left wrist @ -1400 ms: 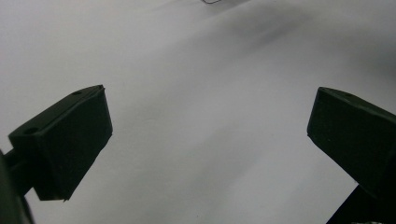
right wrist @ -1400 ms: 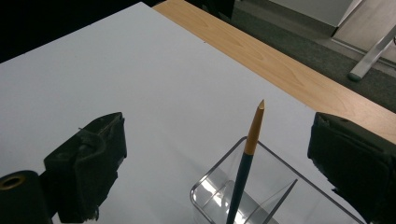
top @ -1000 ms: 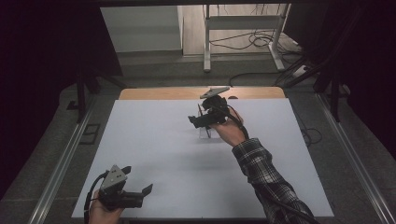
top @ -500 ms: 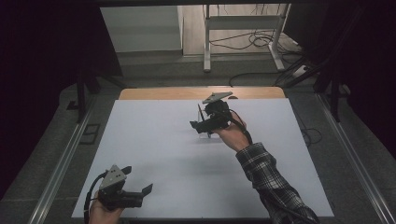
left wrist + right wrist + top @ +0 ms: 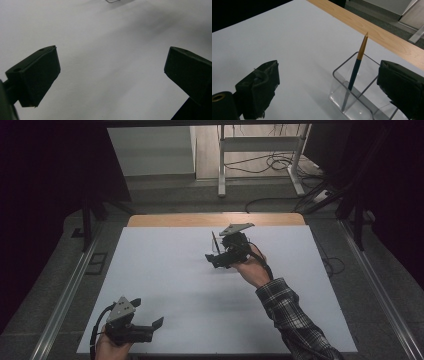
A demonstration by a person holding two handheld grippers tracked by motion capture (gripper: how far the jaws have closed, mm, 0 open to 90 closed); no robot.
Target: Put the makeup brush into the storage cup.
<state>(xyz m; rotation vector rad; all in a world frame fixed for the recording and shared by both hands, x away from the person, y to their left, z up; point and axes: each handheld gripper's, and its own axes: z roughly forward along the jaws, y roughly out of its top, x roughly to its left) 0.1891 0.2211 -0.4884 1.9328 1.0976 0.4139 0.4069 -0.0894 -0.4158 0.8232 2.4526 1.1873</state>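
1. In the right gripper view, a slim pen with a dark blue barrel and an orange-tan tapered cap (image 5: 357, 64) stands tilted inside a clear plastic, box-shaped holder with a grey rim (image 5: 352, 98), at the lower centre-right of that frame. Its lower end rests near the holder's floor and its tip points toward the upper right, where the bare wooden edge of the table (image 5: 387, 42) runs.
2. The right gripper (image 5: 329, 87) has its two black jaws wide apart, one on each side of the holder. Neither jaw touches the pen or the plastic as far as I can tell.
3. In the high view, this right gripper (image 5: 216, 258) hangs just right of the frame's centre, over the far half of the white table cover (image 5: 165, 270), with the pen (image 5: 214, 241) rising as a thin dark line beside it.
4. The left gripper (image 5: 156, 324) sits at the lower left of the high view, low over the cover and well apart from the holder. In the left gripper view its jaws also stand wide apart, with bare white surface between them and a corner of the holder (image 5: 112, 1) at the top edge.
5. Judged from this, the pen is already placed in the holder and released. What seems left is drawing the right gripper clear without tipping the light holder.
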